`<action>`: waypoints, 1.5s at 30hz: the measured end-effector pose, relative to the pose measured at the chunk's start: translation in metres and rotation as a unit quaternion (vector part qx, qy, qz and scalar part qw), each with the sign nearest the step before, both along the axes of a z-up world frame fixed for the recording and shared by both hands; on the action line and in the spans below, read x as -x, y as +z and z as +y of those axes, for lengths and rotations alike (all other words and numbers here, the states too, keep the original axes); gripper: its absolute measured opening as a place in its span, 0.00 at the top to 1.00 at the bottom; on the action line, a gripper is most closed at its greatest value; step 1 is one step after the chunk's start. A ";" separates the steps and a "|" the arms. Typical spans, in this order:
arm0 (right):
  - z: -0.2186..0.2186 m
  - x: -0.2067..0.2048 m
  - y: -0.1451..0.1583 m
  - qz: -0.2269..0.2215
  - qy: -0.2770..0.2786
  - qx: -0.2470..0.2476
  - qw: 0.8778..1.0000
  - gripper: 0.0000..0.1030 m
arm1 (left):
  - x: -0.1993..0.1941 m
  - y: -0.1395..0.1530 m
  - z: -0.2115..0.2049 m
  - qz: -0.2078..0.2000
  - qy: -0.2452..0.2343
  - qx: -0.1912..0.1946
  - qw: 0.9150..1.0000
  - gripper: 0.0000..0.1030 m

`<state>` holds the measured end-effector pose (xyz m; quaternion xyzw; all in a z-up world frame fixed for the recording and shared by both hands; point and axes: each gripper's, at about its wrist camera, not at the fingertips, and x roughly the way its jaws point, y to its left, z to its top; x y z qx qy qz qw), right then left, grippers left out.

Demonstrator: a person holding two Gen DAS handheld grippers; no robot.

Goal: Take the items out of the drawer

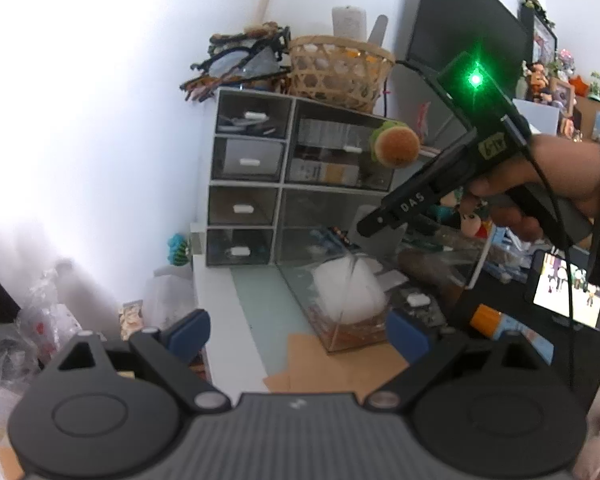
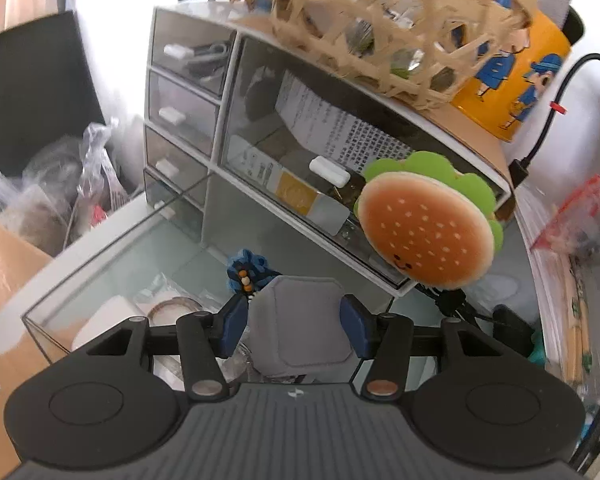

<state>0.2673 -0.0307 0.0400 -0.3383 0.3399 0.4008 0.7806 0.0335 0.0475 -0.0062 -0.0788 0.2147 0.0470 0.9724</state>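
Observation:
A clear plastic drawer is pulled out of the grey drawer cabinet onto the white desk. It holds a white block and tape rolls. My right gripper is shut on a grey octagonal case and holds it above the open drawer. A blue beaded charm sits just beyond the case. My left gripper is open and empty, in front of the drawer. The right gripper's body shows in the left wrist view, above the drawer.
A burger-shaped toy hangs in front of the cabinet. A woven basket and an orange tin stand on top. Plastic bags lie left, a phone and clutter right, a dark monitor behind.

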 end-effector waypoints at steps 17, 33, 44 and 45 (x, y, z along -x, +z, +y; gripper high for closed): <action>0.021 -0.023 -0.009 0.023 -0.016 0.059 0.998 0.39 | -0.002 -0.002 0.007 -0.003 -0.021 0.048 0.999 0.06; 0.019 -0.014 -0.002 0.025 -0.026 0.053 0.998 0.41 | 0.001 0.001 0.008 -0.008 -0.017 0.046 0.999 0.06; 0.011 0.003 0.021 0.004 -0.029 0.047 0.998 0.43 | 0.004 0.005 0.003 -0.014 -0.021 0.040 0.999 0.06; 0.010 0.004 0.024 0.001 -0.030 0.046 0.998 0.43 | 0.005 0.005 0.003 -0.014 -0.021 0.039 0.999 0.06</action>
